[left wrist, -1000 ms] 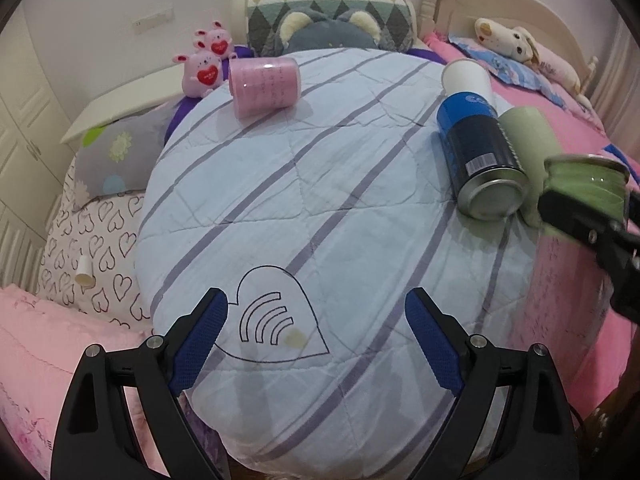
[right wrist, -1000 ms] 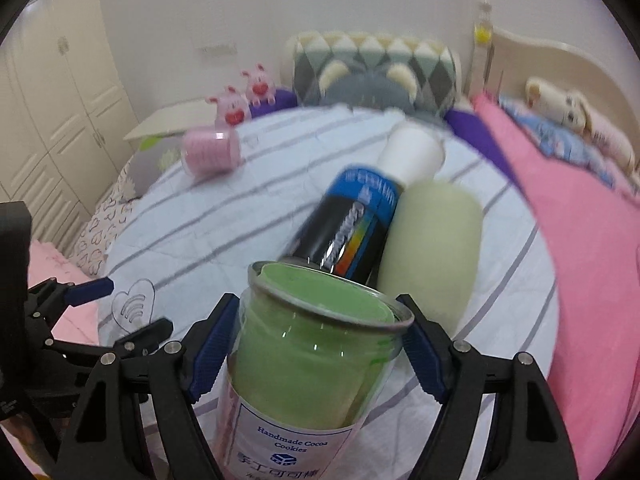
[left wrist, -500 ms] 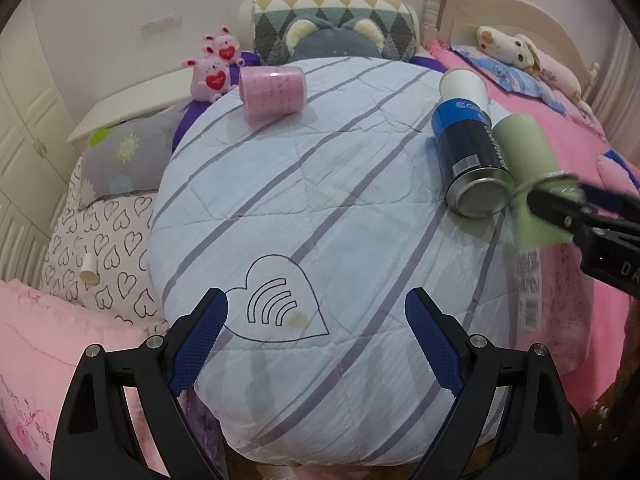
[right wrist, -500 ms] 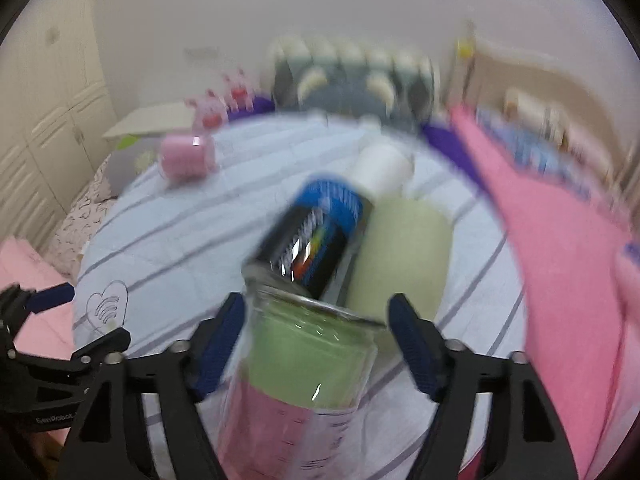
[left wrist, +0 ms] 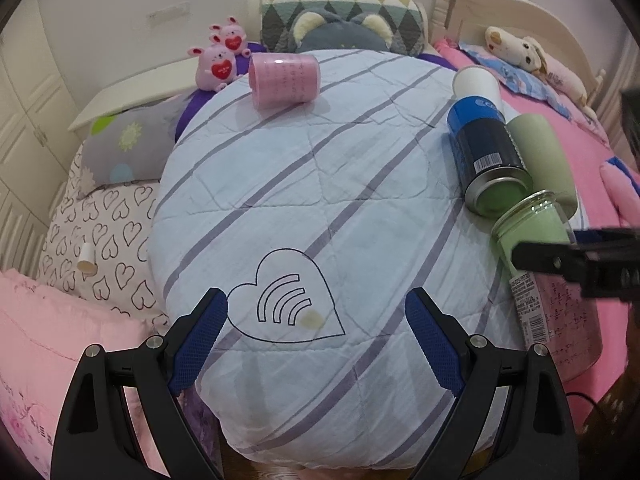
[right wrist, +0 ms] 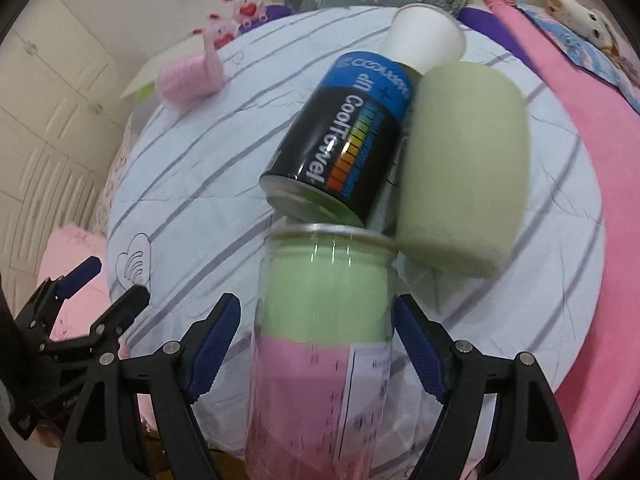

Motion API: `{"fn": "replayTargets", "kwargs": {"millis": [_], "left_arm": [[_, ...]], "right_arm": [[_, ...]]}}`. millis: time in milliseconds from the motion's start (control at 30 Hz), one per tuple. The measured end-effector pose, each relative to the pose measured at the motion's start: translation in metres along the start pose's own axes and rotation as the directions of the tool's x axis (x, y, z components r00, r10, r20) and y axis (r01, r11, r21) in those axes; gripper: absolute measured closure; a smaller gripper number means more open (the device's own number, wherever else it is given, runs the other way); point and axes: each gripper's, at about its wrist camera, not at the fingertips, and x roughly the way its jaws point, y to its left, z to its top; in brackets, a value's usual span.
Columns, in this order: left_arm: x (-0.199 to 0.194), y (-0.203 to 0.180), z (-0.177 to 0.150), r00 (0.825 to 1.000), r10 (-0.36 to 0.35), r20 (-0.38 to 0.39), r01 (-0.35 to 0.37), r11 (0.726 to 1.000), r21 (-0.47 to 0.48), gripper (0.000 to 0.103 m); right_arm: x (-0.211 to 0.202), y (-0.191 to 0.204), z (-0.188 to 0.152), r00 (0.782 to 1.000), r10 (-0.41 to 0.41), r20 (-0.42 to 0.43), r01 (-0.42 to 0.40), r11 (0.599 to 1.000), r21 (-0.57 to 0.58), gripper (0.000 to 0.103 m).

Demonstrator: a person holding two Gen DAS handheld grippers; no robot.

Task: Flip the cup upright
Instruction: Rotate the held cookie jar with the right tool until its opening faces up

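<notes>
While the left tongs hover open, the right tongs straddle the jar, contact unclear.

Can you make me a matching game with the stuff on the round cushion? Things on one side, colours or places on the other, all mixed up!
Things:
1. clear jar
2. can
3. paper cup
4. pink cup

Clues:
A. white, at the can's far end
B. lying on its side alone, near the pink bunny toys
C. black and blue with rainbow stripes
D. between the jaws of the right gripper, green and pink inside

Pairs: 1-D, 2-C, 3-A, 4-B
</notes>
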Motion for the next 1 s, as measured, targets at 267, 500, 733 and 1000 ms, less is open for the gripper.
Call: {"fn": "replayTargets", "kwargs": {"millis": [267, 500, 733, 1000], "left_arm": [[0.012, 0.005, 0.002, 1.000, -0.003, -0.025, 0.003, 1.000, -0.011, 0.011], [0.016, 0.011, 0.005, 0.999, 0.005, -0.036, -0.007, 0.999, -0.042, 0.011], [0.011, 0.010, 0.012, 0.999, 0.025, -0.022, -0.026, 0.999, -0.044, 0.011], [0.003, 0.003, 0.024, 0.999, 0.040, 0.012, -0.039, 0.998, -0.040, 0.011]], "right_arm": [[0.036, 0.005, 0.015, 0.990, -0.057, -0.129, 0.052, 0.998, -0.042, 0.031], [0.018, 0.011, 0.007, 0.996, -0.075, -0.037, 0.073, 0.995, -0.066, 0.031], [-0.016, 0.006, -0.008, 0.995, -0.075, 0.070, 0.080, 0.994, -0.073, 0.031], [-0.047, 0.020, -0.009, 0.954, -0.097, 0.284, 0.137, 0.983, -0.125, 0.032]]}}
